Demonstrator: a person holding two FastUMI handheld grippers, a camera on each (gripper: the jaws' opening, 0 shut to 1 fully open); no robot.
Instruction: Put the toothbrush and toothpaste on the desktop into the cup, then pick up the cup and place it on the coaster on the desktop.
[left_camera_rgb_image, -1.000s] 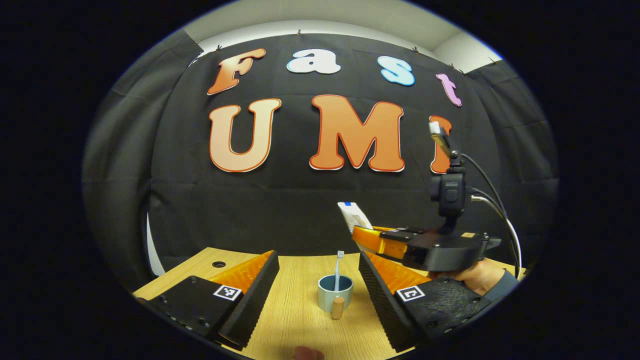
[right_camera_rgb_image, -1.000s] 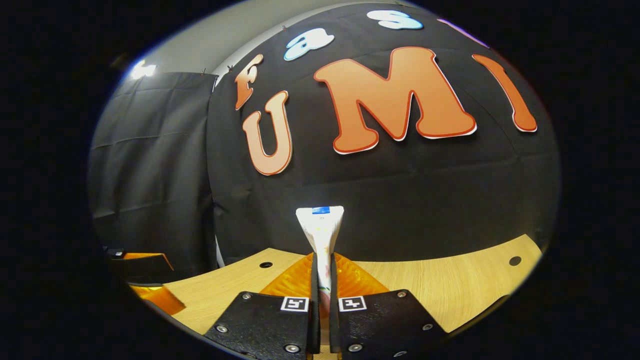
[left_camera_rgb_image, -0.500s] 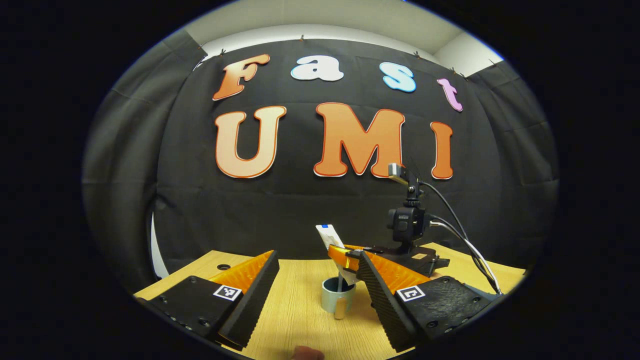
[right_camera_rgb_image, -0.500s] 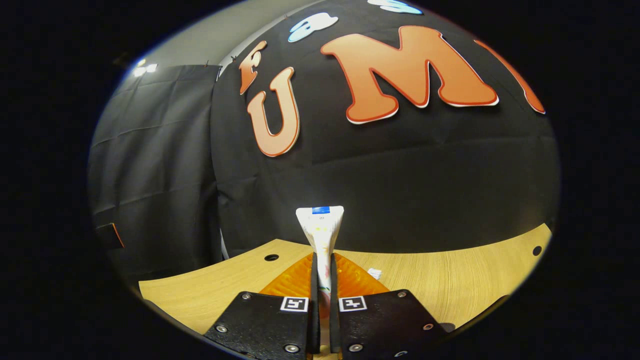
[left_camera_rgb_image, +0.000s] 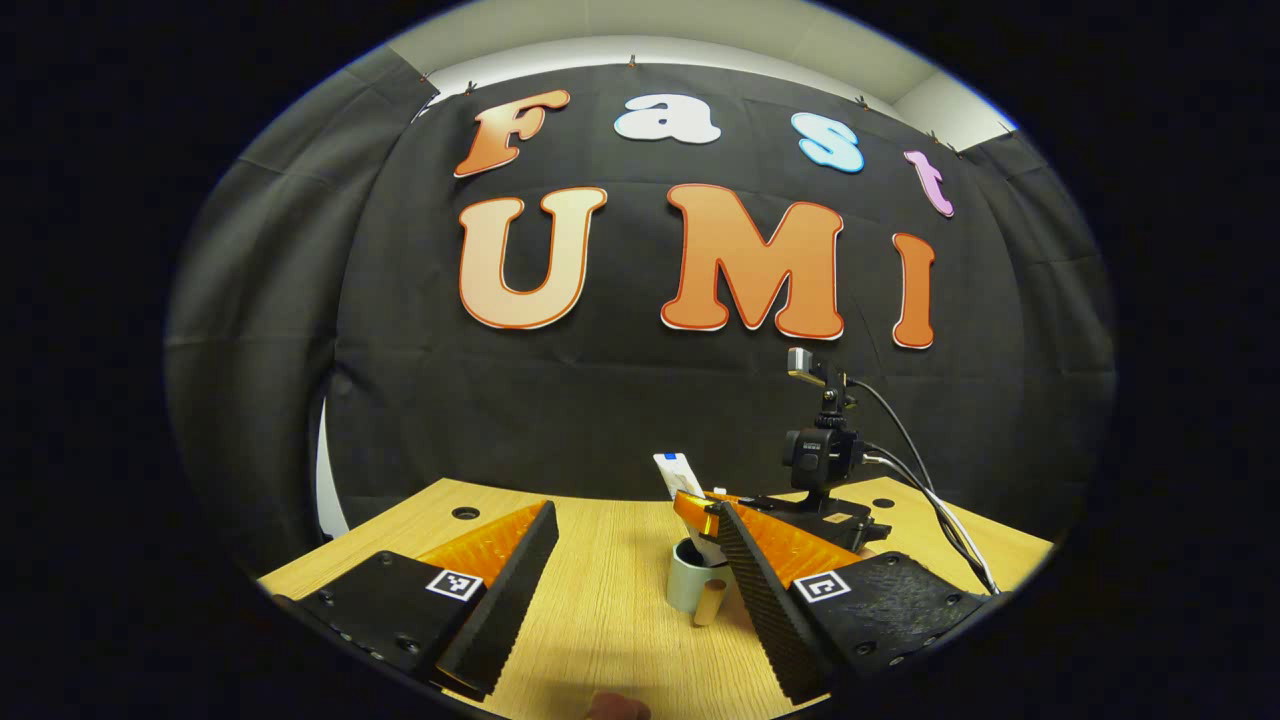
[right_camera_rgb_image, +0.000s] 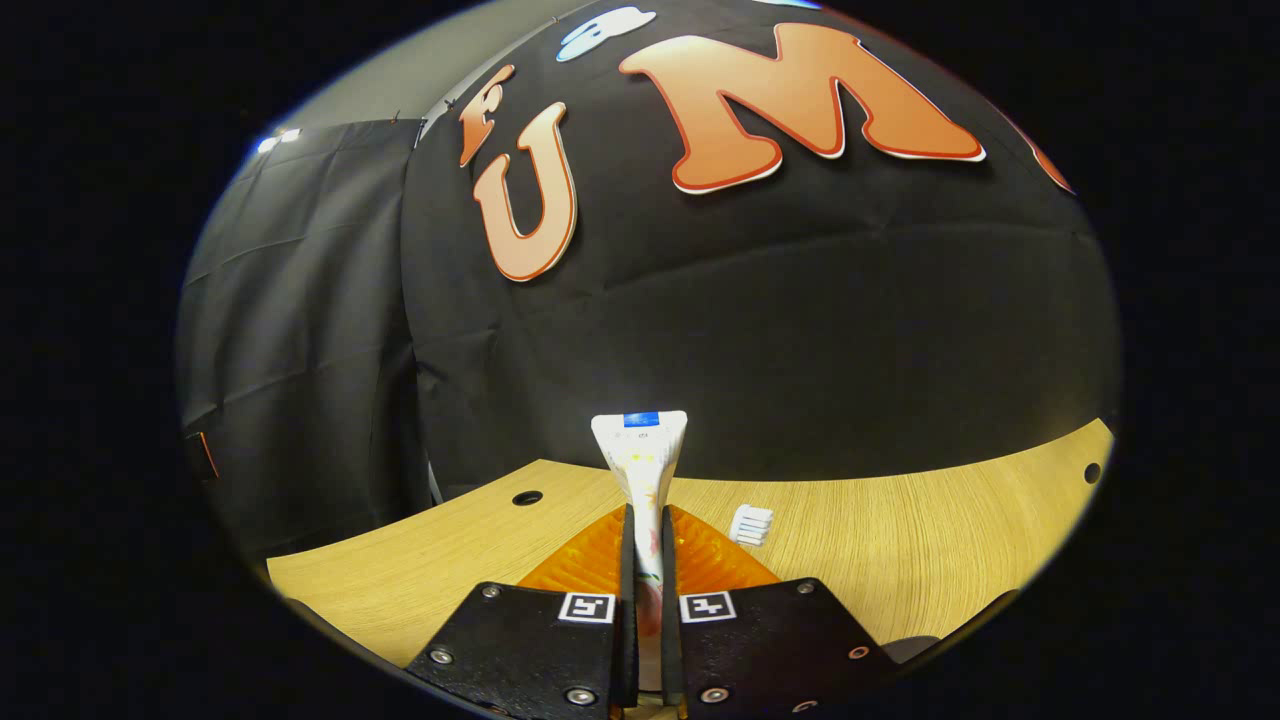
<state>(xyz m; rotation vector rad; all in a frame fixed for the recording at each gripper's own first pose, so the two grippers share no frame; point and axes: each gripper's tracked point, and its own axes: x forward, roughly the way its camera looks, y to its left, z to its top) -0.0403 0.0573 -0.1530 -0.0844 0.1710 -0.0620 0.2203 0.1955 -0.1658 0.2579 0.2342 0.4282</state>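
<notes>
Right gripper is clamped on the toothpaste, tube sticking up past its fingers, right above the cup. Toothbrush head peeks out just right of it. Left gripper sits wide open, cup ahead between its fingers.

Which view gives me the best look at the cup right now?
The left gripper view. There the cup stands on the desk with its handle facing the camera, the toothpaste tube held over it by the right gripper. The right gripper view gives no clear cup, just the tube and toothbrush head.
</notes>
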